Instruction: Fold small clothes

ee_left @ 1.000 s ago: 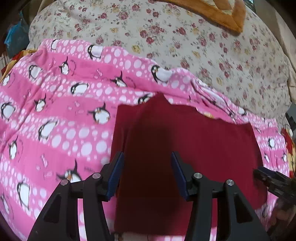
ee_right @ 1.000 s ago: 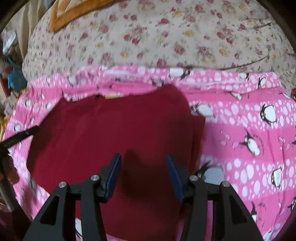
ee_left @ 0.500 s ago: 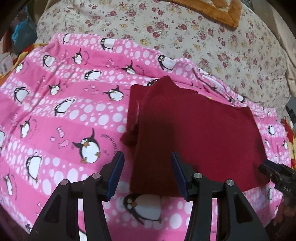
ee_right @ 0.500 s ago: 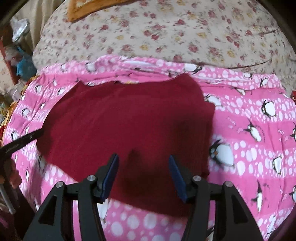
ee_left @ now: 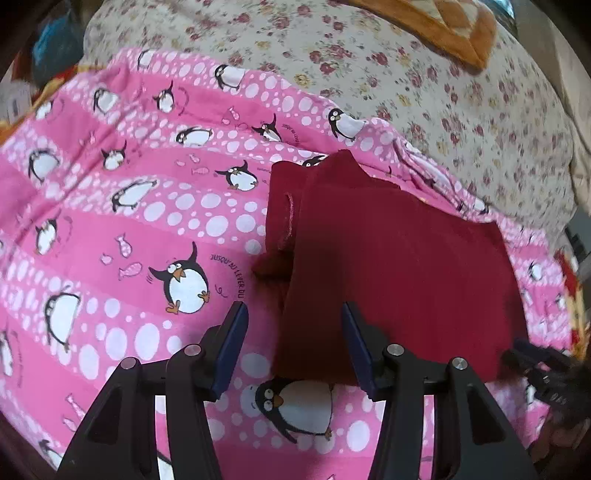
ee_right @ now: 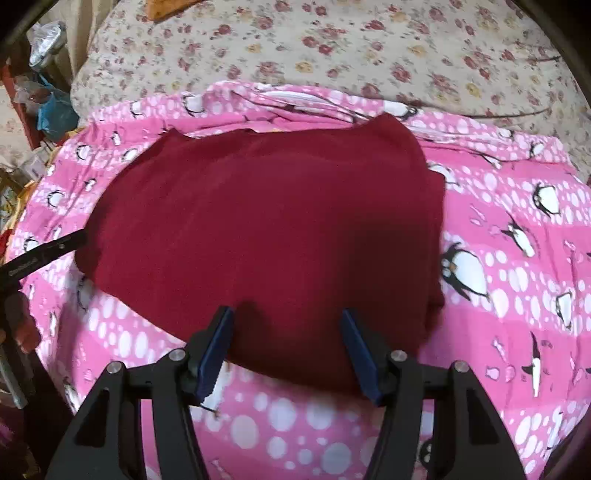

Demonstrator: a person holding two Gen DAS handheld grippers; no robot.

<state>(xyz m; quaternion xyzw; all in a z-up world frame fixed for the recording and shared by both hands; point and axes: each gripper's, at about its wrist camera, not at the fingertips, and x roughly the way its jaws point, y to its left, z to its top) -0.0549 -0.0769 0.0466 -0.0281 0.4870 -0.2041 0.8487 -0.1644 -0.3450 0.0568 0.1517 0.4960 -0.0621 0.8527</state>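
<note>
A dark red garment [ee_left: 399,266] lies folded flat on a pink penguin-print blanket [ee_left: 129,229]; a hemmed flap pokes out along its left edge. It fills the middle of the right wrist view [ee_right: 266,229]. My left gripper [ee_left: 293,334] is open and empty, just above the garment's near-left corner. My right gripper [ee_right: 286,341] is open and empty over the garment's near edge. The right gripper's tip shows at the far right of the left wrist view [ee_left: 535,365], and the left gripper's tip at the left edge of the right wrist view [ee_right: 40,254].
The pink blanket [ee_right: 517,258] covers a bed with a cream floral cover [ee_left: 424,74]. An orange-trimmed cushion [ee_left: 443,29] lies at the back. Bags and clutter [ee_right: 44,96] stand off the bed's left side.
Both grippers have pulled back toward me and lifted away from the garment, so more of the pink blanket shows in front of it. The garment stays flat.
</note>
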